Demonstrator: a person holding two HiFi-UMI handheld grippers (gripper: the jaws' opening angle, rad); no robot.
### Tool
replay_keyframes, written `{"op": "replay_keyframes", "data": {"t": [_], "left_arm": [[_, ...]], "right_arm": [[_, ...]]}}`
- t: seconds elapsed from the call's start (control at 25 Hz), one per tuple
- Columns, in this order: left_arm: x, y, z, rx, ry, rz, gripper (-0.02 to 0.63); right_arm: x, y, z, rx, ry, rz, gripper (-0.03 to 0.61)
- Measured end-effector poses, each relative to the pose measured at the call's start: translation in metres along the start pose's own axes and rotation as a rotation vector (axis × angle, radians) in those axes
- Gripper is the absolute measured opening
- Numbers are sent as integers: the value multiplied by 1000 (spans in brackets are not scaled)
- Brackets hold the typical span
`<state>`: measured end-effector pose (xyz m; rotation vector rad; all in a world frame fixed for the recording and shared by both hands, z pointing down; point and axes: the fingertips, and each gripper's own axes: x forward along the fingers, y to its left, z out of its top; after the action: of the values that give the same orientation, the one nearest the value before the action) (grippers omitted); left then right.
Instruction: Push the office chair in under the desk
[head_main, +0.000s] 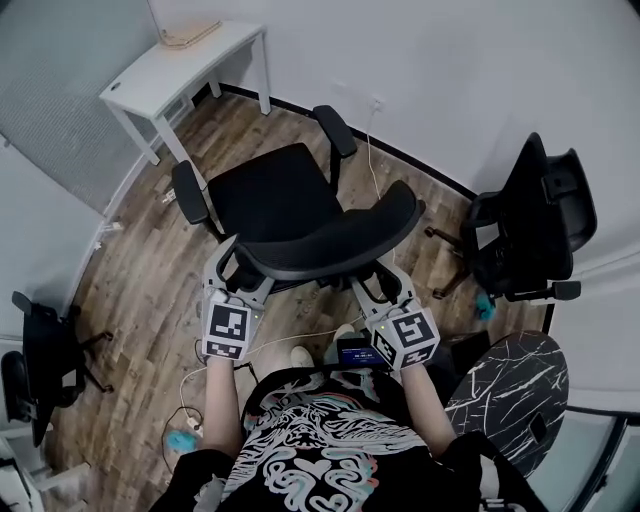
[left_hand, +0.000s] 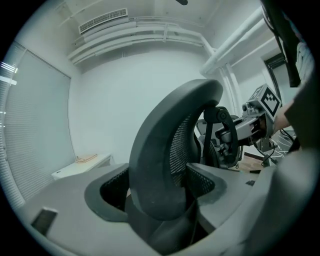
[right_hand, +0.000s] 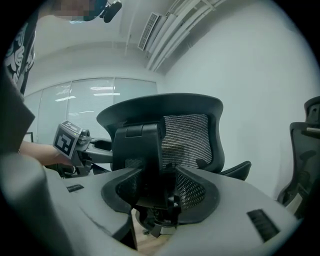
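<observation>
Weight is probably sitting low in the black mesh-backed office chair (head_main: 285, 195), in its base and padded seat. It is therefore looking fairly heavy, yet likely to roll freely over the wood-plank floor (head_main: 150, 280) if its wheels are running true; they are hiding under the seat here. Its curved black backrest (head_main: 335, 240) is looking stiff along the plastic rim and springy in the mesh, so the rim is offering the sounder place to push. Pressing at both ends at once is the likeliest way of keeping the seat from swivelling or the chair from veering.

The left gripper (head_main: 238, 275) is standing with its jaws spread wide, and the left part of the backrest's rim is sitting between them without being pinched. The right gripper (head_main: 385, 288) is likewise showing its jaws wide apart. In its own view the black plastic spine (right_hand: 142, 165) behind the mesh is rising in the gap between them, and the pads are not pressing on it. The seat is lying beyond both pairs of jaws.

The white rectangular counter (head_main: 170, 70) is standing well ahead of the jaws, off toward the left gripper's side and well apart from the chair. The chair is thus waiting out on the open floor, not yet under the counter, and the push is probably needing some steering that way.

No container is showing near the jaws. A pale tan thing (head_main: 190, 35) is lying at the counter's far end, too small to identify.
</observation>
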<state>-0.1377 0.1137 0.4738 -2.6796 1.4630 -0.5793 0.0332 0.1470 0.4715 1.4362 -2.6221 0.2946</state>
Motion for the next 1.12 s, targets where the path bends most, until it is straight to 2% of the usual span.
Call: {"op": "replay_keyframes", "data": {"t": [0.08, 0.2, 0.36, 0.64, 1.12], "left_arm": [[1, -1, 0, -8, 1, -9, 341], [1, -2, 1, -14, -3, -23, 341], [1, 0, -1, -17, 2, -35, 341], [3, 5, -9, -19, 55, -64, 339], [2, 9, -14, -20, 84, -94, 341]], "right_arm": [[3, 0, -3, 26, 4, 10, 155], [8, 2, -6, 47, 2, 36, 103], [11, 4, -5, 12, -17, 32, 106], [15, 9, -5, 112, -36, 52, 106], [17, 15, -6, 142, -55, 27, 109]]}}
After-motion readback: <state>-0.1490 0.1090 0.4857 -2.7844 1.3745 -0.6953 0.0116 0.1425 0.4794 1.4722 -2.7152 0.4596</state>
